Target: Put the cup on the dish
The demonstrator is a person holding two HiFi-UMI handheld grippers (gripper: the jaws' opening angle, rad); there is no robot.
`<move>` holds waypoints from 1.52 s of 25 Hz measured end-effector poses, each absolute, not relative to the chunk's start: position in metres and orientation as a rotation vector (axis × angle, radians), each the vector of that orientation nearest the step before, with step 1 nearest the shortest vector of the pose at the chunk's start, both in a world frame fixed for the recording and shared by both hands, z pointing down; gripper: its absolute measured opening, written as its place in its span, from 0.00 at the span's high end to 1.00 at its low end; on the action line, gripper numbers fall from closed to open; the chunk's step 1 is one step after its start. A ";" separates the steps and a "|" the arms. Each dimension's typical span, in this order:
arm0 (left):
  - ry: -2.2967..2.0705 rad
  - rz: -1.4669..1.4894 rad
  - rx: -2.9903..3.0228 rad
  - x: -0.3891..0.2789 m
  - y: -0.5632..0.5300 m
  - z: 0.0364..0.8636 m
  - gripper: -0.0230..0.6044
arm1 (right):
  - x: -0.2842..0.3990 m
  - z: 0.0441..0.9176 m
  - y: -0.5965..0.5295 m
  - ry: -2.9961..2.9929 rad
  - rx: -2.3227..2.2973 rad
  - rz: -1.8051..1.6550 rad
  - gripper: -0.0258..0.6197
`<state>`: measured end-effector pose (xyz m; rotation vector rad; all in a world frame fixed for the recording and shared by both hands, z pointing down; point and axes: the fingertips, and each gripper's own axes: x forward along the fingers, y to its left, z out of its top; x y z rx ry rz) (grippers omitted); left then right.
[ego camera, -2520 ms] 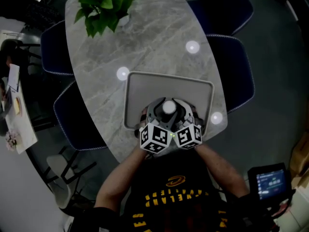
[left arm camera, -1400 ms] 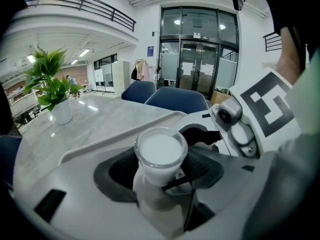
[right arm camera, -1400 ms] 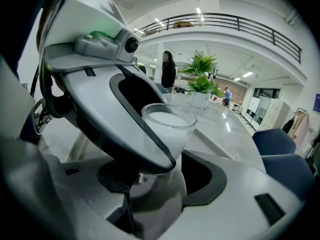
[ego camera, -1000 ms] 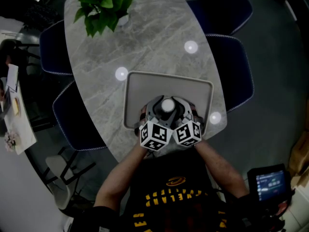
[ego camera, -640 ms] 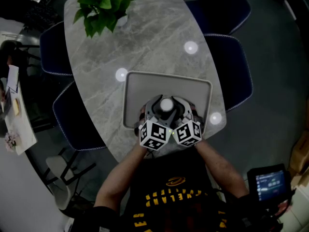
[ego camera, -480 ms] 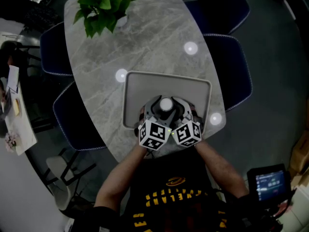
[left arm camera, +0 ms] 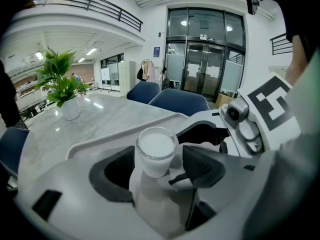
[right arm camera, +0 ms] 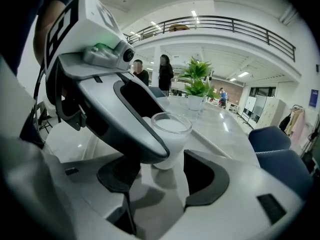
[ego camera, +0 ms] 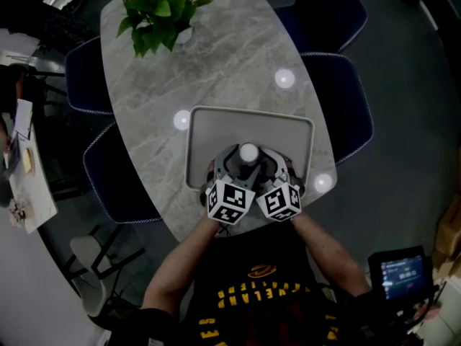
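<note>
A small clear cup [ego camera: 248,152] with a white inside stands upright on the pale rectangular dish [ego camera: 216,125], a tray near the table's front edge. My left gripper [left arm camera: 156,166] straddles the cup [left arm camera: 156,146]. Its jaws have just been opening, and its dark pads [left arm camera: 202,165] stand a little off the glass on both sides. My right gripper [right arm camera: 162,176] sits close beside it, open, with nothing between its pads [right arm camera: 205,178]. The cup [right arm camera: 171,131] stands just past its fingertips, partly hidden by the left gripper's jaw. In the head view both marker cubes [ego camera: 229,200] sit side by side below the cup.
The grey marble table [ego camera: 230,56] holds a potted green plant [ego camera: 162,9] at its far end. Dark blue chairs [ego camera: 346,99] line both long sides. Two people [right arm camera: 150,71] stand far off in the right gripper view. A screen device [ego camera: 400,272] sits at lower right.
The head view has shifted slightly. The cup stays upright at the same spot on the tray, and both grippers keep their places beside it.
</note>
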<state>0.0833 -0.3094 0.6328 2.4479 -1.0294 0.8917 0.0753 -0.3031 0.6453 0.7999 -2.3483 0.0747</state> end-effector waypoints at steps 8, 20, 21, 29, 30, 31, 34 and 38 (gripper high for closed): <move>-1.021 0.880 2.460 0.074 -0.281 0.616 0.50 | 0.082 0.627 -0.277 -2.332 0.843 0.062 0.56; -1.050 0.809 2.442 0.036 -0.238 0.596 0.50 | 0.104 0.603 -0.253 -2.361 1.060 0.239 0.56; -1.056 0.800 2.443 0.032 -0.235 0.592 0.50 | 0.104 0.598 -0.250 -2.365 1.072 0.248 0.56; -1.024 0.738 2.475 0.021 -0.210 0.555 0.50 | 0.090 0.564 -0.226 -2.435 1.111 0.395 0.56; -1.023 0.722 2.482 0.021 -0.208 0.550 0.50 | 0.089 0.558 -0.224 -2.445 1.125 0.388 0.56; -1.023 0.704 2.490 0.021 -0.206 0.545 0.50 | 0.089 0.552 -0.222 -2.458 1.141 0.383 0.64; -1.016 0.643 2.521 0.023 -0.202 0.527 0.50 | 0.090 0.535 -0.218 -2.492 1.200 0.432 0.81; -1.011 0.555 2.570 0.026 -0.196 0.500 0.56 | 0.090 0.513 -0.213 -2.528 1.256 0.470 0.92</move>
